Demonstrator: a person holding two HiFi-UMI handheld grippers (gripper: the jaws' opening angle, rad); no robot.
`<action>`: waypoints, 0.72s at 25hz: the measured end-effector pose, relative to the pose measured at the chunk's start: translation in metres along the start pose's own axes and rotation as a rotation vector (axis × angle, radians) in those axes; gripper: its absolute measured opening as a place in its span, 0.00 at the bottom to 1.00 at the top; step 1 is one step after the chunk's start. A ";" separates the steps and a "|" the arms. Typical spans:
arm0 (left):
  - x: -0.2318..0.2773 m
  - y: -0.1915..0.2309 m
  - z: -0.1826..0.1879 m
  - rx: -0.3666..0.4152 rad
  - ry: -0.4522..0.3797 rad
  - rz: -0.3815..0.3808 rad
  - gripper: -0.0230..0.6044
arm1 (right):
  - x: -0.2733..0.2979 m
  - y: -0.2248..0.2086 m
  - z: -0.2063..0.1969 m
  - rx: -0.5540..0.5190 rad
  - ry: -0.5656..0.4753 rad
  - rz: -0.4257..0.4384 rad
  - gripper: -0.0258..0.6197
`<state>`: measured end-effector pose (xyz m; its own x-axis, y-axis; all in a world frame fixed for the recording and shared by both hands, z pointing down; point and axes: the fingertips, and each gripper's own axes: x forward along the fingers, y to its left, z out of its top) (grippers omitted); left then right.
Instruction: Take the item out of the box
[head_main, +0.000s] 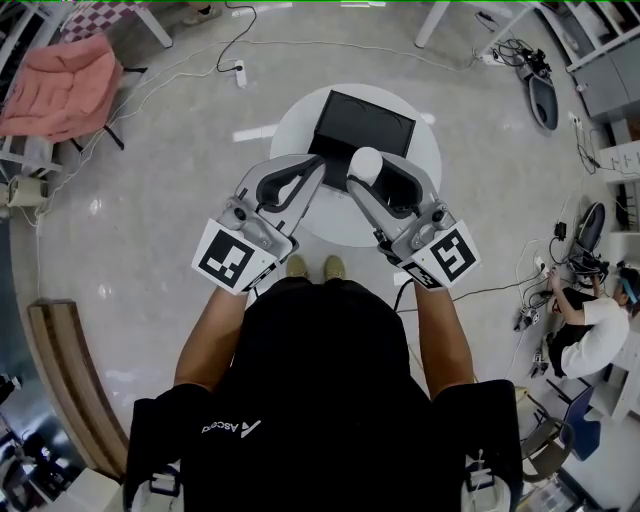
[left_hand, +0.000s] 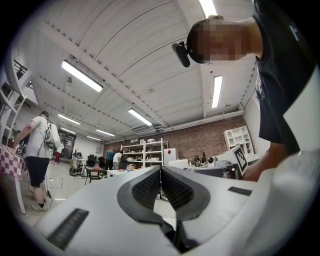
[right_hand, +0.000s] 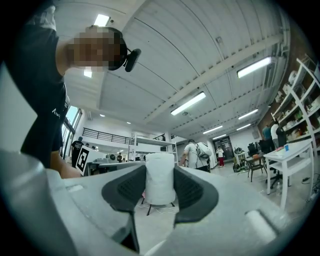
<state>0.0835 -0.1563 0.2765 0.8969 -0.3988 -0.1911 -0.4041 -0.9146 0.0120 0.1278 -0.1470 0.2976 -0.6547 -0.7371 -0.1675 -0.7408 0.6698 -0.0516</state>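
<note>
A black open box (head_main: 375, 122) lies on the round white table (head_main: 290, 130). In front of it, over the table, my right gripper (head_main: 365, 175) is shut on a white cylindrical item (head_main: 366, 161). The right gripper view shows the item (right_hand: 160, 178) standing upright between the dark pads (right_hand: 192, 190), with the room behind it. My left gripper (head_main: 316, 167) is beside it to the left, with its jaws together. In the left gripper view the left gripper (left_hand: 161, 171) has its pads meeting at the tips and nothing is between them. The inside of the box looks dark.
A chair with pink cloth (head_main: 60, 85) stands at the back left and a wooden bench (head_main: 70, 380) at the left. A person (head_main: 592, 335) sits at the right among cables. A power strip (head_main: 240, 72) lies on the floor behind the table. My feet (head_main: 315, 267) stand at the table's near edge.
</note>
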 end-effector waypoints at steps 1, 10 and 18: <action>0.000 0.001 -0.001 -0.002 0.003 0.000 0.04 | 0.000 -0.001 -0.001 -0.002 0.003 0.001 0.30; -0.006 0.001 0.001 -0.002 0.009 0.014 0.04 | 0.003 0.007 0.000 -0.005 0.006 0.019 0.30; -0.007 0.002 -0.001 -0.003 0.015 0.019 0.04 | 0.002 0.005 0.000 -0.007 0.014 0.020 0.30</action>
<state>0.0769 -0.1556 0.2788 0.8915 -0.4171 -0.1765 -0.4208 -0.9070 0.0181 0.1224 -0.1454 0.2969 -0.6715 -0.7247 -0.1547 -0.7284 0.6838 -0.0418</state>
